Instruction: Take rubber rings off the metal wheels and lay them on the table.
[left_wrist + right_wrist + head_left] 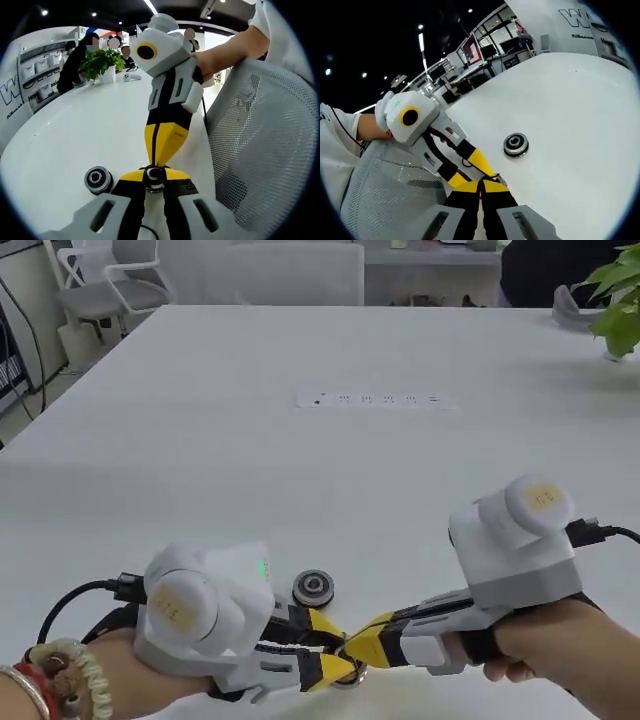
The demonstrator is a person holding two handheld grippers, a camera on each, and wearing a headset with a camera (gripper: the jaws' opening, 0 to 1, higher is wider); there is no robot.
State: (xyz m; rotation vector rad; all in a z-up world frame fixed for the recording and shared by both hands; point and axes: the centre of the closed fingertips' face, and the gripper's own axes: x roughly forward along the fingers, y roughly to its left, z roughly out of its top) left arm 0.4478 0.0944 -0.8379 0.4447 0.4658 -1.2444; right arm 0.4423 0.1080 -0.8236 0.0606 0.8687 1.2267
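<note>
Claws meet low at the near edge of the tabletop [300, 470], a bit left of its middle. The left claw [343, 660] comes in from the left, held by the left hand [100, 680], which has beads [62, 665] on the wrist. Its two yellow tips are closed on a small wheel [155, 177], one tip on each side. That wheel sits right by the near edge.

The right claw [360, 648] comes in from the right, held by the right hand [540, 645]. Its jaws are pressed close together, with a thin dark line between them in the right gripper view. They make one yellow point, and that point touches the held wheel. I cannot tell if it pinches a ring, because the spot is too small to see.

A second wheel [313, 588] lies flat on the tabletop just behind the claws and does not touch them. It is dark round the outside and shiny in the middle.

A socket strip [378, 400] is set flat near the middle of the tabletop. A plant [615, 310] stands at the far right corner. A white chair [110, 285] stands past the far left corner. A grey mesh chair [260, 150] is close beside the person
</note>
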